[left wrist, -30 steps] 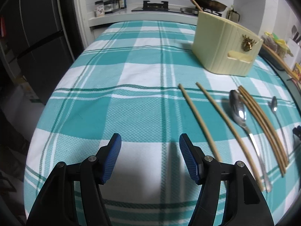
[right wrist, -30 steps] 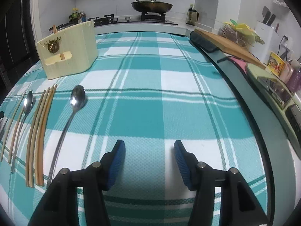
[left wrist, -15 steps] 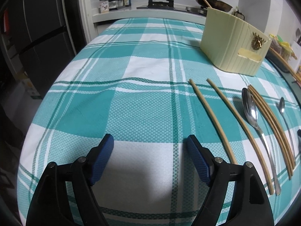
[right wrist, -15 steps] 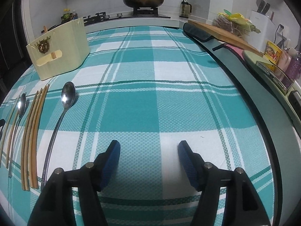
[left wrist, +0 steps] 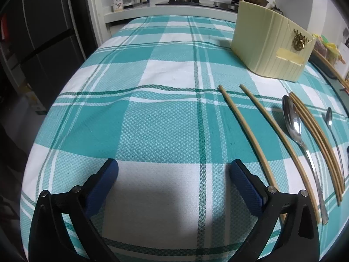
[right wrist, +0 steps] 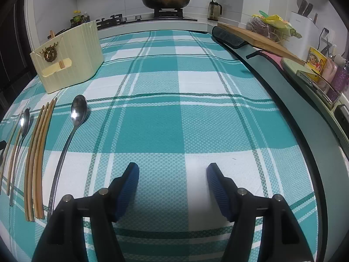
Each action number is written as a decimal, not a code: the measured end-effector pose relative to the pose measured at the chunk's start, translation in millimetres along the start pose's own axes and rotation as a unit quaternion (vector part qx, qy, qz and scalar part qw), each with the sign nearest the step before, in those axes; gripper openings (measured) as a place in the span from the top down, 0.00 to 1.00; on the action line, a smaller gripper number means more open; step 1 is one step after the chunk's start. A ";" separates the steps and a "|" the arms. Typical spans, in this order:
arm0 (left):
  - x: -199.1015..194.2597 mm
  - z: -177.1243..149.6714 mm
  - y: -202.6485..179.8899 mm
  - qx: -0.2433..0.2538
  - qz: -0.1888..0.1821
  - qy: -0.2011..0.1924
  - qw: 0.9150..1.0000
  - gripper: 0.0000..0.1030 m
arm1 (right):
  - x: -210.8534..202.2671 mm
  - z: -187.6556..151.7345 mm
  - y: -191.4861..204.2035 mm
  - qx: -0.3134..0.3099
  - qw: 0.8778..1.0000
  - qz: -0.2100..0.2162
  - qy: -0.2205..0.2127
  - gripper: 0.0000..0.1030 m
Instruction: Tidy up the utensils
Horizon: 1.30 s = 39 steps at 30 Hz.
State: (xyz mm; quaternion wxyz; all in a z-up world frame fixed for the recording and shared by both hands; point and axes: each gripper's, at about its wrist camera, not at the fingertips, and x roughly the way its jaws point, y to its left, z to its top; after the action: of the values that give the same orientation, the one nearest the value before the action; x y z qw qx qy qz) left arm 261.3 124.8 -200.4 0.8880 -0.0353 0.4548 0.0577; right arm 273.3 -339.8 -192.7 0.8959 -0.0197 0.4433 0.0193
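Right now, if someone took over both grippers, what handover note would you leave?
Left gripper: empty, jaws have just been opening wide. Right gripper: open, empty, over bare teal plaid tablecloth.
Things: loose bamboo chopsticks, large steel spoon, chopstick bundle and small steel spoon lie in a row in front of the cream ribbed utensil holder.
Done: one stick seems already in the holder.
Left: everything in the row.
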 end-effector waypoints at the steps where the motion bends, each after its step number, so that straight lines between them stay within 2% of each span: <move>1: 0.2 0.0 -0.2 0.000 0.001 0.000 1.000 0.00 | 0.0 0.0 -0.4 0.000 1.000 0.000 0.000 0.35; 33: -0.2 -1.6 -3.8 -0.007 0.010 0.001 1.000 0.00 | 0.1 -0.5 0.1 0.000 1.000 0.000 0.000 0.35; 37: -1.9 -1.3 0.4 -0.012 -0.003 -0.001 1.000 0.00 | 0.0 -0.6 0.5 0.000 1.000 0.000 0.000 0.35; 39: -8.0 -2.4 5.4 -0.037 -0.021 -0.005 0.999 0.01 | 0.1 -0.6 0.2 0.000 1.000 0.000 0.000 0.35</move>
State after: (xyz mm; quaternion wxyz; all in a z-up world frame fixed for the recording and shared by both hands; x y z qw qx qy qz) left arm 254.1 129.3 -195.4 0.8895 -0.0773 0.4469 0.0556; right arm 272.8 -339.6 -193.1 0.8960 -0.0193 0.4432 0.0192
